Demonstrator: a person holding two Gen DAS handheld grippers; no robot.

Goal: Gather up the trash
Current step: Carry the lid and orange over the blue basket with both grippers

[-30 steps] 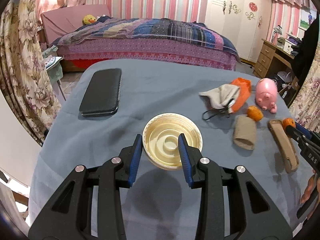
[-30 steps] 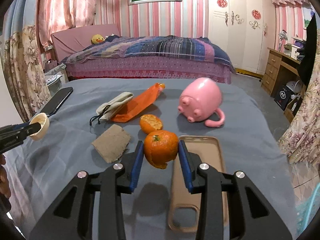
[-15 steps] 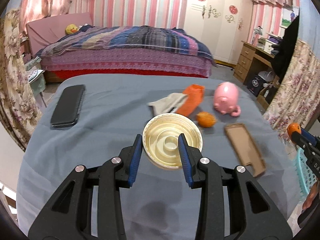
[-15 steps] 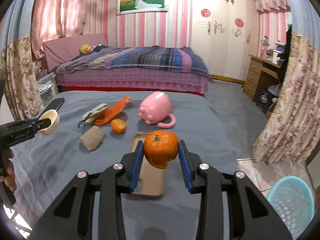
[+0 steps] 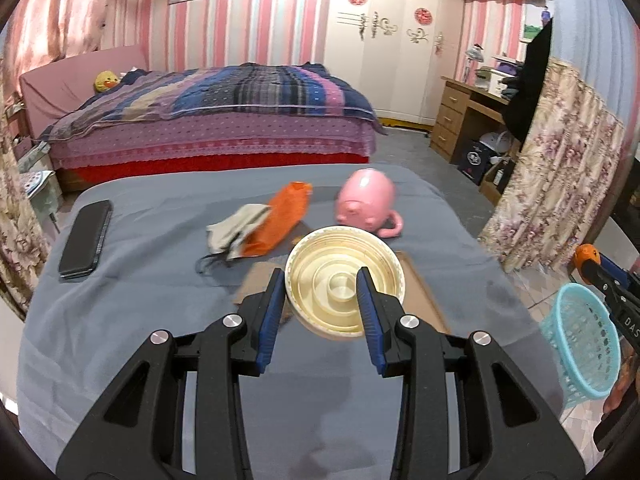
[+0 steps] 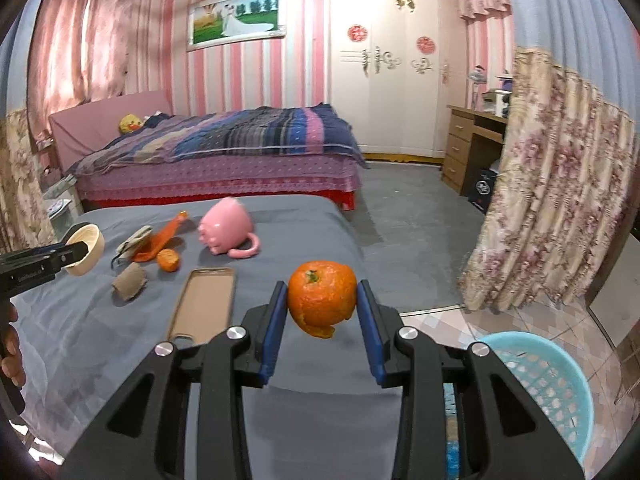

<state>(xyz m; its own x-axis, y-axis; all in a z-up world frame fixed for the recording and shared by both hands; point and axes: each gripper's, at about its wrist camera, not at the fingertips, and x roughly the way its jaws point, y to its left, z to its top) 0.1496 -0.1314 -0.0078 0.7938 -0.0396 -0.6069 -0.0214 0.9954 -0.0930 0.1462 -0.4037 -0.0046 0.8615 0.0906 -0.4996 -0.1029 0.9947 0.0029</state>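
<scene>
My left gripper [image 5: 321,285] is shut on a cream plastic lid [image 5: 345,282], held above the grey table [image 5: 120,320]. Over the table's right edge, my right gripper [image 6: 322,300] is shut on an orange peel [image 6: 322,299]. A light blue mesh basket [image 6: 548,384] stands on the floor, lower right of that gripper, and shows as the basket [image 5: 582,340] in the left wrist view. A second orange peel [image 6: 168,260], a brown cardboard piece [image 6: 129,286], an orange wrapper [image 5: 284,218] and a grey cloth with cord [image 5: 232,228] lie on the table.
A pink pig mug [image 5: 366,206], a black phone [image 5: 85,238] and a brown phone case [image 6: 202,304] lie on the table. A bed [image 6: 224,156] stands behind it; a flowered curtain [image 6: 552,200] and a wooden desk [image 6: 468,148] are at the right.
Both grippers have swung right and lifted with their loads. The table objects slid left in both views, and the blue basket has come into sight.
</scene>
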